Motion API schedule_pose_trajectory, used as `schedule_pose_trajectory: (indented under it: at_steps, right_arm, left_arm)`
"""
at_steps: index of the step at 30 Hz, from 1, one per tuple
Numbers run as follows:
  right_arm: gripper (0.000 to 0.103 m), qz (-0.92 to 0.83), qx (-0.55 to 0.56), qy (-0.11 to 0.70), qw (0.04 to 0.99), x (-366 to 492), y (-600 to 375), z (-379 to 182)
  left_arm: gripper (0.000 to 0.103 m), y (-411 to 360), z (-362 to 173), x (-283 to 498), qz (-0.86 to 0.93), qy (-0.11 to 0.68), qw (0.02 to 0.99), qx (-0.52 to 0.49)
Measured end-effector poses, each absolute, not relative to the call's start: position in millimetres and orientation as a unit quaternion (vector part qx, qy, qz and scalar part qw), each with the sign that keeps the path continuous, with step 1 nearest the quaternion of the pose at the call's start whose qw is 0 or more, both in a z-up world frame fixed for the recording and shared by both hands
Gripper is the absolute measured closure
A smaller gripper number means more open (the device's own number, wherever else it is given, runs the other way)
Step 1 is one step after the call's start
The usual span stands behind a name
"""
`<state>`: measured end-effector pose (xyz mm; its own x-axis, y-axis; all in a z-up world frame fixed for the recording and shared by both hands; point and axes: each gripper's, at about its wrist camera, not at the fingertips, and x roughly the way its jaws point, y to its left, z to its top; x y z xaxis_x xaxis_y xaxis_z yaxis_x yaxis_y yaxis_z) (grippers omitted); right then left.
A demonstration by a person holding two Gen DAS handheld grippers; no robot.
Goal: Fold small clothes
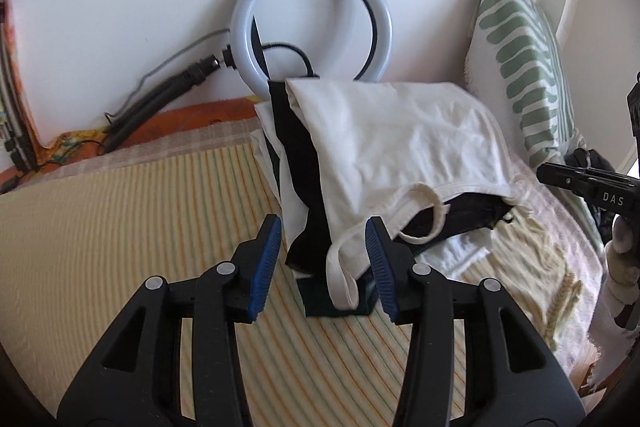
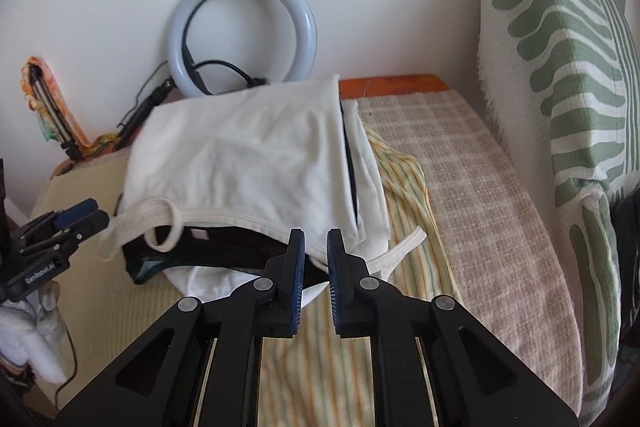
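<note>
White top lies folded atop a small pile on the striped bedcover, at twelve o'clock from both tools. Nearest, the left gripper stands parted, one strap loop between its pads but unpinched; the right gripper is almost closed, nothing visibly clamped. The risk is that a loose strap snags a pad and drags the fold open. Count: two grippers, one white top over a black garment, then one ring light and one green-patterned pillow farthest back.
</note>
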<state>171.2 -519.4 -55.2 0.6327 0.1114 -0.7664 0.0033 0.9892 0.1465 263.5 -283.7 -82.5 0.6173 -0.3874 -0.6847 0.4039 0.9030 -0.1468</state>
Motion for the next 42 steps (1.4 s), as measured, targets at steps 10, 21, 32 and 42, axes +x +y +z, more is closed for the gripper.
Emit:
schedule_pose_trajectory:
  at_steps: [10,21,32,42]
  right_arm:
    - [0.082,0.034,0.066,0.374,0.925,125,-478,-2]
    - [0.066,0.019,0.086,0.324,0.942,66,-447,26]
    - [0.03,0.005,0.075,0.301,0.951,16,-420,27]
    - [0.021,0.007,0.065,0.29,0.955,9,-402,18]
  left_arm:
    - [0.051,-259,-24,200,-0.228,0.331,0.916,0.01]
    - [0.032,-228,15,116,-0.246,0.281,0.927,0.02]
    - [0.008,-191,28,50,-0.246,0.248,0.937,0.019]
    - [0.0,-188,18,28,-0.225,0.242,0.942,0.06]
